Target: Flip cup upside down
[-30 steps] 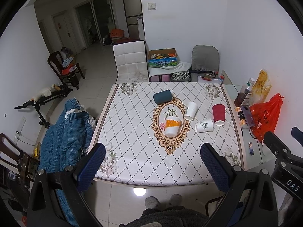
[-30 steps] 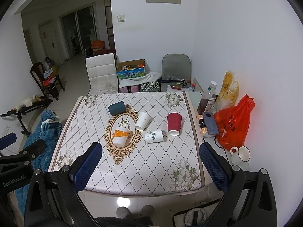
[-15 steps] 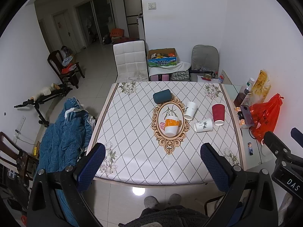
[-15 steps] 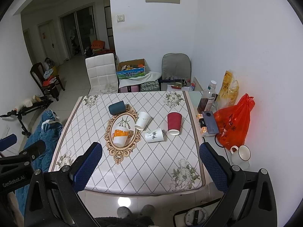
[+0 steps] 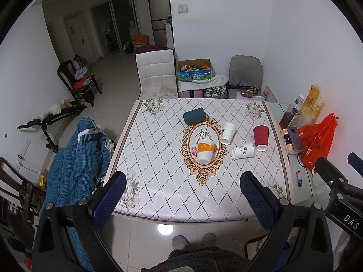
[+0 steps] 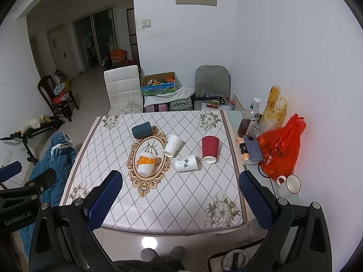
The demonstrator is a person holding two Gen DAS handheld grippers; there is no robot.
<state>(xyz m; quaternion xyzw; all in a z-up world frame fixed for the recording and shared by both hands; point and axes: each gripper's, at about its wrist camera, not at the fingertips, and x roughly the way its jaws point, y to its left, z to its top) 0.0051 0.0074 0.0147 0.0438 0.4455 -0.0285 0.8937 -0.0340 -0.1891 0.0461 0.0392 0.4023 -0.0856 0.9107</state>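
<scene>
Both tools, left tool (image 5: pixel 183 198) and right tool (image 6: pixel 180 196), gape wide (holding nothing).

Both wrist views high, well back, facing down-forward; share table (image 5: pixel 158 195) (image 6: pixel 181 204)

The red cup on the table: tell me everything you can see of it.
The red cup is a plain dark red cup, paper by the look of it, with a pale rolled rim. It lies tipped over, mouth toward the camera, on the table near its right edge. Nothing touches it; a white printed cup lies close on its left. Both grippers hang open, far from it.
</scene>
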